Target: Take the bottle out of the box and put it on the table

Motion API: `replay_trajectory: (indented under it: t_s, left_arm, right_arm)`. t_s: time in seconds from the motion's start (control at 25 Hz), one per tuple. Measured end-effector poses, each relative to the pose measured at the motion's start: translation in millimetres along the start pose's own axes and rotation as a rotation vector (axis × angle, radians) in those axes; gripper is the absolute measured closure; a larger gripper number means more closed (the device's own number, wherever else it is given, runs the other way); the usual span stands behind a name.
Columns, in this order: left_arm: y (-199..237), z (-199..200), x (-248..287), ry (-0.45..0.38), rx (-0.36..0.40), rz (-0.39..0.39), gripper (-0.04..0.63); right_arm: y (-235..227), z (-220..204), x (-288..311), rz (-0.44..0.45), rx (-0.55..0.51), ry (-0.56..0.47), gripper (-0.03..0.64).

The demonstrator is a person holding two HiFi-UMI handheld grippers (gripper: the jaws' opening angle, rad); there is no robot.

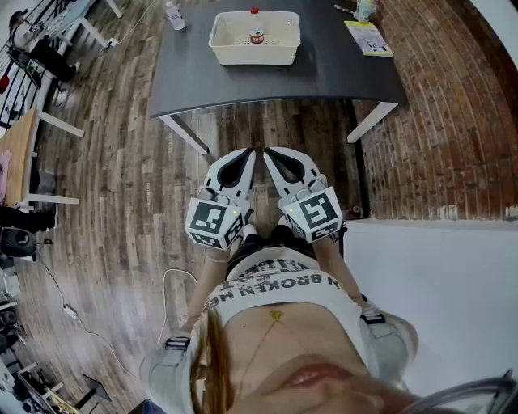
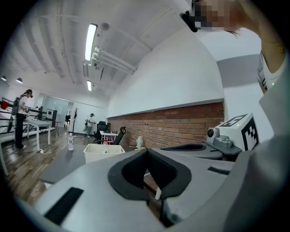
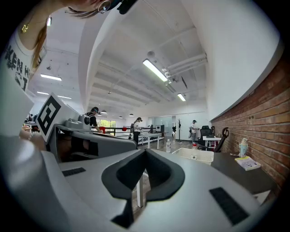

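A white slatted box stands on the far middle of the dark grey table. Inside it stands a small bottle with a red cap. I hold both grippers close to my body, side by side, well short of the table and pointing at it. My left gripper is shut with nothing in it, and my right gripper is shut and empty too. In the left gripper view the box lies far beyond the closed jaws. From the right gripper view the box is equally distant.
A clear water bottle stands on the table's far left, and a yellow-green booklet lies at its far right. Wooden floor lies between me and the table. A brick strip and white wall run along the right. Desks and cables are on the left; people stand far off.
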State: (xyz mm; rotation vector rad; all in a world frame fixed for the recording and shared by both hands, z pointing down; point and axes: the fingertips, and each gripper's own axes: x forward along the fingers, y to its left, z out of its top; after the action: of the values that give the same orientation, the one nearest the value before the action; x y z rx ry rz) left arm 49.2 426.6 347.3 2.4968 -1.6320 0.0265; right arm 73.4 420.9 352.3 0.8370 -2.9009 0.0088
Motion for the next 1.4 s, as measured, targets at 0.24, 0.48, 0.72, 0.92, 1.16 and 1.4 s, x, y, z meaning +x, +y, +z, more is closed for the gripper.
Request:
replay_trajectory:
  t_s: [0.24, 0.48, 0.72, 0.92, 1.16, 1.4]
  left_arm:
    - [-16.2, -2.2, 13.6, -0.007, -0.001, -0.001, 0.591]
    - [-30.9, -9.3, 24.7, 0.003, 0.004, 0.010, 0.591]
    - [-28.9, -16.0, 36.0, 0.035, 0.002, 0.023, 0.591]
    - [-9.8, -18.2, 55.7, 0.033, -0.019, 0.019, 0.591]
    - [28.7, -6.4, 94.2, 0.004, -0.033, -0.026, 0.591]
    - [71.6, 2.5, 136.2, 0.024, -0.032, -0.114, 0.591]
  right_arm:
    - [-16.0, 1.6, -13.6, 0.008, -0.001, -0.042, 0.607]
    - [-27.7, -5.3, -24.9, 0.047, -0.022, -0.050, 0.607]
    - [-36.3, -9.7, -18.6, 0.068, -0.008, -0.037, 0.607]
    - [-53.0, -11.7, -0.4, 0.047, -0.010, -0.032, 0.607]
    - [-84.7, -6.7, 42.8, 0.011, -0.012, -0.040, 0.607]
    - [-114.8, 2.7, 102.5, -0.020, -0.021, -0.043, 0.607]
